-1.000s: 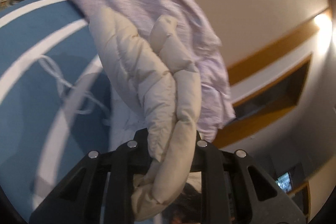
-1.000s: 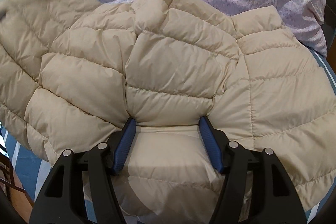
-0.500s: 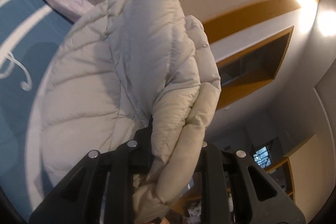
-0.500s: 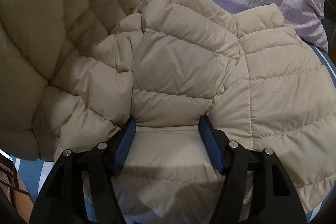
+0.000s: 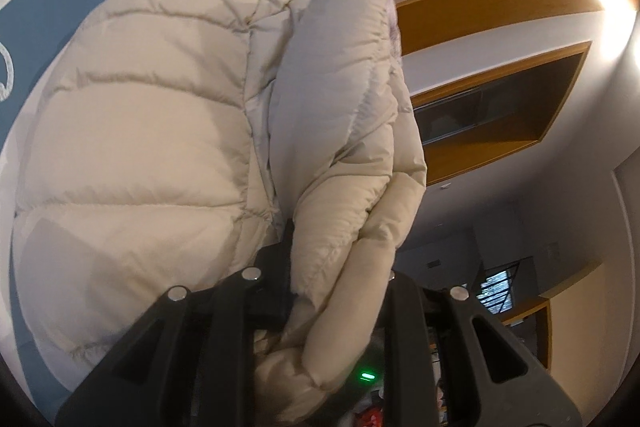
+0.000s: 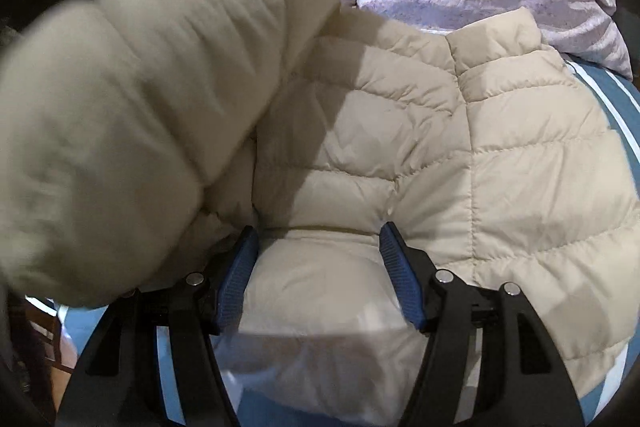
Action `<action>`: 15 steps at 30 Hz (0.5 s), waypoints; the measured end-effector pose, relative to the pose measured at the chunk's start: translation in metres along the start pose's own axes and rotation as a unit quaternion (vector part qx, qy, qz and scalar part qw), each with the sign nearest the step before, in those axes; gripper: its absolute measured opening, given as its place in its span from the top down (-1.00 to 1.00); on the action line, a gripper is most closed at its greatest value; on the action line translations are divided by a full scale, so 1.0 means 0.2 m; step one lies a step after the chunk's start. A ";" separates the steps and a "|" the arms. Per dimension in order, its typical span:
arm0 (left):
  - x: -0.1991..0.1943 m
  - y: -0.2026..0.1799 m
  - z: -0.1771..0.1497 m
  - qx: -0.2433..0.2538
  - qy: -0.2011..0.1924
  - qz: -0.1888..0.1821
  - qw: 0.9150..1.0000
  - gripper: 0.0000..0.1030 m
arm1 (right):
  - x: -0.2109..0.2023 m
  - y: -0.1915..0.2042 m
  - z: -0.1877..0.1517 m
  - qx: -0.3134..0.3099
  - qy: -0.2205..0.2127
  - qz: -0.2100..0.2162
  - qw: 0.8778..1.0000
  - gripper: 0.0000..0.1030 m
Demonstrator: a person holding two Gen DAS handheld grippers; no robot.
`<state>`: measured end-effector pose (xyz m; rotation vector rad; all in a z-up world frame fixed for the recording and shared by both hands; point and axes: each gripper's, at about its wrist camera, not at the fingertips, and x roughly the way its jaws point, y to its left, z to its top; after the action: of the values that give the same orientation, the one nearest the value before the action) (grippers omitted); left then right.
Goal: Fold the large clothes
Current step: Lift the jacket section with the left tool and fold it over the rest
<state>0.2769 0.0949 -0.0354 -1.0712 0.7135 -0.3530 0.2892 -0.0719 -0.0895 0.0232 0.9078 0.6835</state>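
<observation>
Left gripper (image 5: 336, 267) just swung the cream puffer jacket (image 6: 500, 167) sleeve across the body on the bed (image 6: 616, 95) — jaws clamped on it. Right gripper (image 6: 320, 251) pins the hem, so this fold's nearly laid.

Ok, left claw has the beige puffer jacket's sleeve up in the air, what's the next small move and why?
Probably lower the sleeve onto the jacket body and release. The left claw is clamped on the sleeve, which hangs over the flat quilted panels, while the right claw pins the hem between its blue pads, so the body should stay put.
</observation>
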 end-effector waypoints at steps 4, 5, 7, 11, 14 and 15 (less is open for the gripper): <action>0.09 -0.01 -0.05 0.011 0.002 0.036 0.999 0.60 | -0.10 -0.08 -0.03 0.003 -0.008 0.006 1.000 -0.26; 0.10 0.00 -0.06 0.013 0.004 0.043 0.999 0.60 | -0.13 -0.10 -0.04 0.004 -0.009 0.004 1.000 -0.26; 0.16 0.01 -0.08 0.017 0.009 0.060 0.998 0.60 | -0.19 -0.14 -0.06 0.005 -0.013 -0.003 1.000 -0.26; 0.27 0.02 -0.11 0.019 0.025 0.089 0.996 0.60 | -0.31 -0.24 -0.12 0.016 -0.022 -0.015 0.999 -0.26; 0.31 0.03 -0.12 0.023 0.031 0.100 0.994 0.60 | -0.38 -0.31 -0.15 0.028 -0.026 -0.020 0.999 -0.26; 0.32 0.03 -0.13 0.024 0.031 0.103 0.994 0.60 | -0.38 -0.32 -0.16 0.030 -0.025 -0.021 0.999 -0.26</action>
<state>0.3051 0.0422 -0.0709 -0.9355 0.8602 -0.2258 0.2675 -0.1736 -0.0744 0.0736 0.8776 0.6140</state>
